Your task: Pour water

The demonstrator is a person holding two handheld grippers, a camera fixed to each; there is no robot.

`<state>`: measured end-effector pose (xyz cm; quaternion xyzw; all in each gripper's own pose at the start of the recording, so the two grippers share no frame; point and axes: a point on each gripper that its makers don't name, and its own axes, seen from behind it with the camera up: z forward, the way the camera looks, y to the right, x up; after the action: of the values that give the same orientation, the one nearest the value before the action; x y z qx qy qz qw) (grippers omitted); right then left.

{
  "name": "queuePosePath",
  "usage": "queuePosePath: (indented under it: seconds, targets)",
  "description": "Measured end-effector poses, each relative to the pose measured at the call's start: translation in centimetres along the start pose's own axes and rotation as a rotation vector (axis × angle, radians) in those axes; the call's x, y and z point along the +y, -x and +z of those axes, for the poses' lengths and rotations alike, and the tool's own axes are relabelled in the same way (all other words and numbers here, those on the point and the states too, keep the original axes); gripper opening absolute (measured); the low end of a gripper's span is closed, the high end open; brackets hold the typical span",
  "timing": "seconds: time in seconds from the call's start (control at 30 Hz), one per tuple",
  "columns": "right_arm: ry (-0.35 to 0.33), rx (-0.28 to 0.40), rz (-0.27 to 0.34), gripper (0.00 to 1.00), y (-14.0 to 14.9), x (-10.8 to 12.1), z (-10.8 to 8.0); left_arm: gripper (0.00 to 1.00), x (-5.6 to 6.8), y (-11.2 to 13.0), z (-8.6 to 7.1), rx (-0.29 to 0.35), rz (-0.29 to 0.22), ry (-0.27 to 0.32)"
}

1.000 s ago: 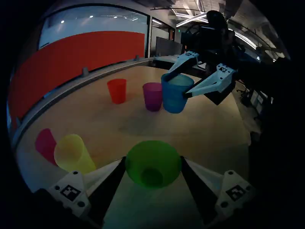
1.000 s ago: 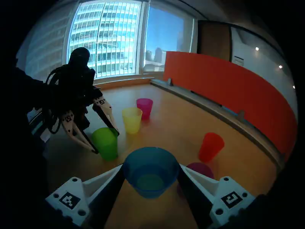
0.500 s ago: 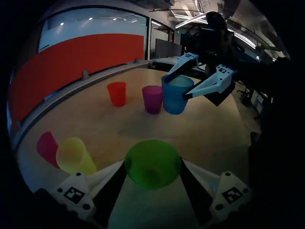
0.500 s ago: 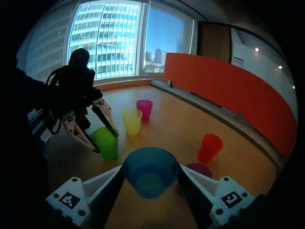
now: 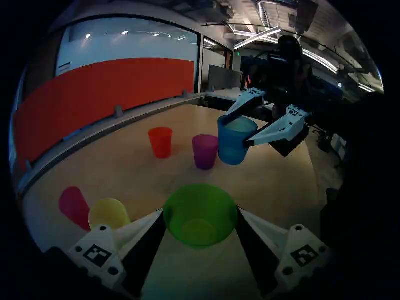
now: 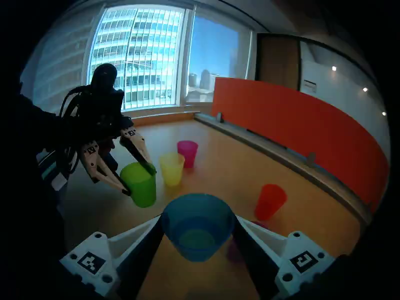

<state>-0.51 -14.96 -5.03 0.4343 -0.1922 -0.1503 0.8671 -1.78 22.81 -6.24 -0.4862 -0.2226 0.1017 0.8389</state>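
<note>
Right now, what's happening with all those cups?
A person holds a gripper in each hand. The left gripper clamps a green plastic cup, the right gripper a blue plastic cup that seems to hold water. Both are upright; nothing pours yet. A red cup, purple cup, yellow cup and pink cup stand on the wooden table.

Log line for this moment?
left gripper: shut on green cup | right gripper: shut on blue cup | cups upright, apart | pour not begun

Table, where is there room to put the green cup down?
The table is barest in the middle, between the red cup and purple cup on one side and the yellow cup and pink cup on the other. Those pairs are crowded.
</note>
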Motion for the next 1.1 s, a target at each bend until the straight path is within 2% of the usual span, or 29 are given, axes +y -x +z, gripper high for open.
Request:
queuePosePath:
  seconds: [0.4, 0.9, 1.1]
  targets:
    - [0.025, 0.059, 0.006, 0.93, -2.6, 0.5, -1.5, 0.90, -0.9, -5.1, -1.9, 0.085, 0.048, -0.048]
    - [0.040, 0.140, 0.005, 0.93, -5.8, 0.6, -2.0, 0.90, -1.0, -8.8, -3.4, 0.193, 0.041, -0.073]
    - [0.047, 0.177, 0.017, 0.93, -6.7, 0.8, -2.1, 0.90, -1.1, -9.9, -3.8, 0.241, 0.014, -0.072]
